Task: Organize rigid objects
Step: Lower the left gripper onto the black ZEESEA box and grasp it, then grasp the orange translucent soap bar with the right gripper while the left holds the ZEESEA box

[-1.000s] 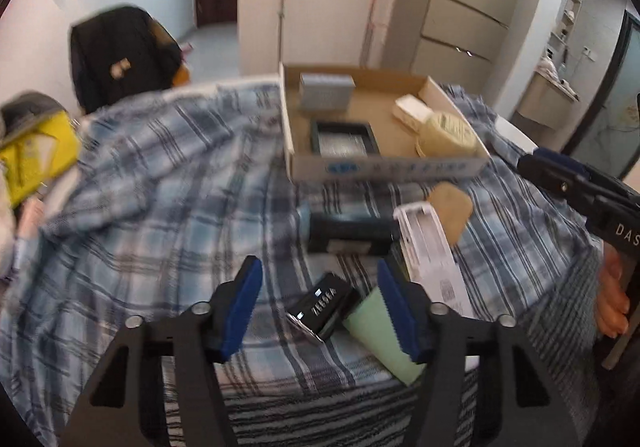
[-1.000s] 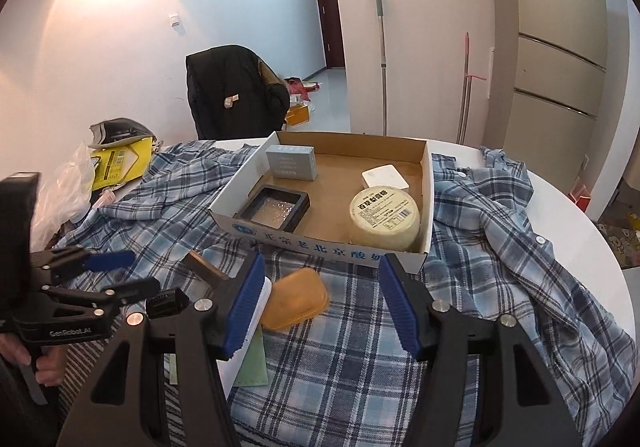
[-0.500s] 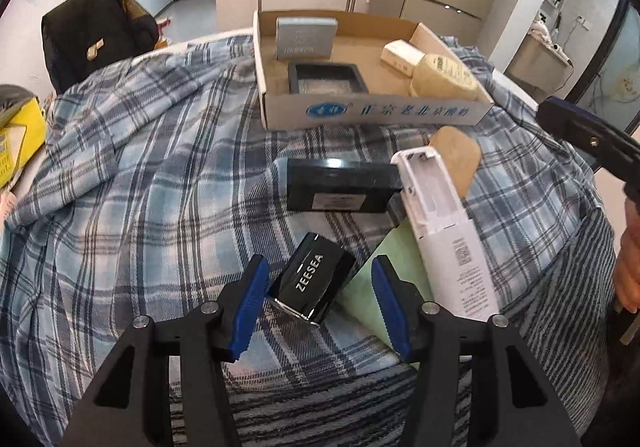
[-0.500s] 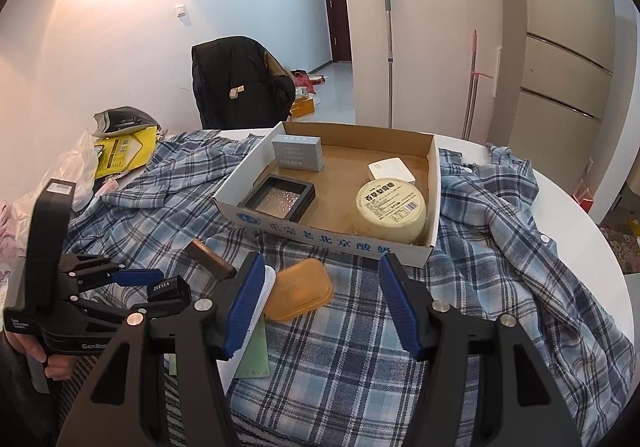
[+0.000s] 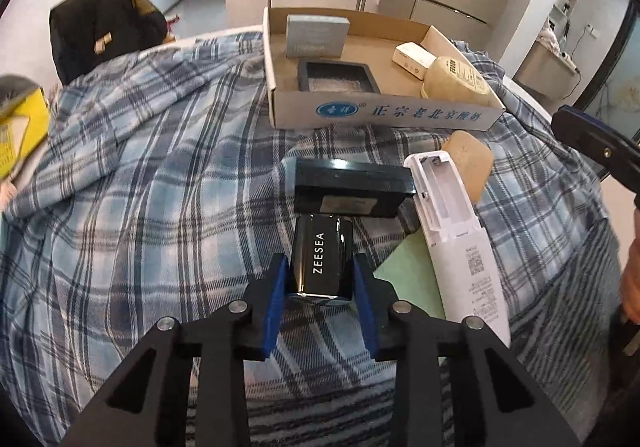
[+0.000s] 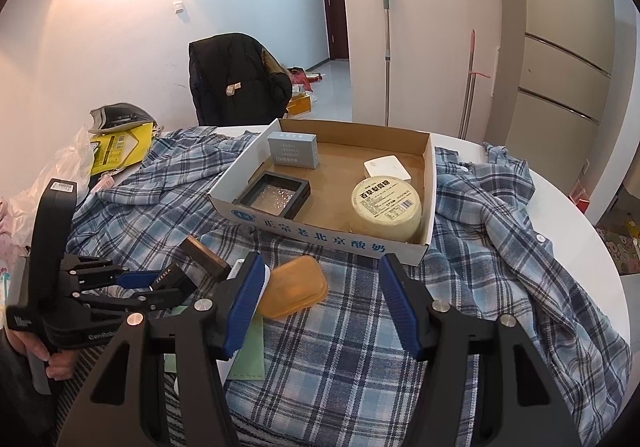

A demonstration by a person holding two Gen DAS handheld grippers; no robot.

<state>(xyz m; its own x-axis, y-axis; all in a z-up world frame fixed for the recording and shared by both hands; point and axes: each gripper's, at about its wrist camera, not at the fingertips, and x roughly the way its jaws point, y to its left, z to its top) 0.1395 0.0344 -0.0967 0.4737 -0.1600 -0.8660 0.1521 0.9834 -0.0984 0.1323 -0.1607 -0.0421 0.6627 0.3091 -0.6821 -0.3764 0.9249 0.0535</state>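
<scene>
From the left wrist view, our left tongs (image 5: pixel 320 279) have just been closing and now clamp the black ZEESEA box (image 5: pixel 322 261) between their blue pads, down on the plaid shirt (image 5: pixel 140 175) that covers the surface. Just beyond it lies a flat black case (image 5: pixel 352 187), and beside that an open white remote (image 5: pixel 452 231) resting partly on a green card (image 5: pixel 408 279). We judge this to be the grasp step: the box is secured but not yet lifted. Next we need to raise it clear of the black case and carry it to the cardboard tray (image 5: pixel 384 115), where free floor remains between the grey box (image 5: pixel 316 37) and the round tub (image 5: pixel 456 81).

From the right wrist view, our right tongs (image 6: pixel 320 303) hover half open and hold nothing, just above an orange lid (image 6: pixel 292 291). The left tongs appear at the left edge with the ZEESEA box between them. The surface (image 6: pixel 580 247) is a round white table. Behind it a dark jacket (image 6: pixel 236 79) hangs on a chair, a mop (image 6: pixel 386 47) leans on the wall, and a fridge (image 6: pixel 560 67) stands to the right.
</scene>
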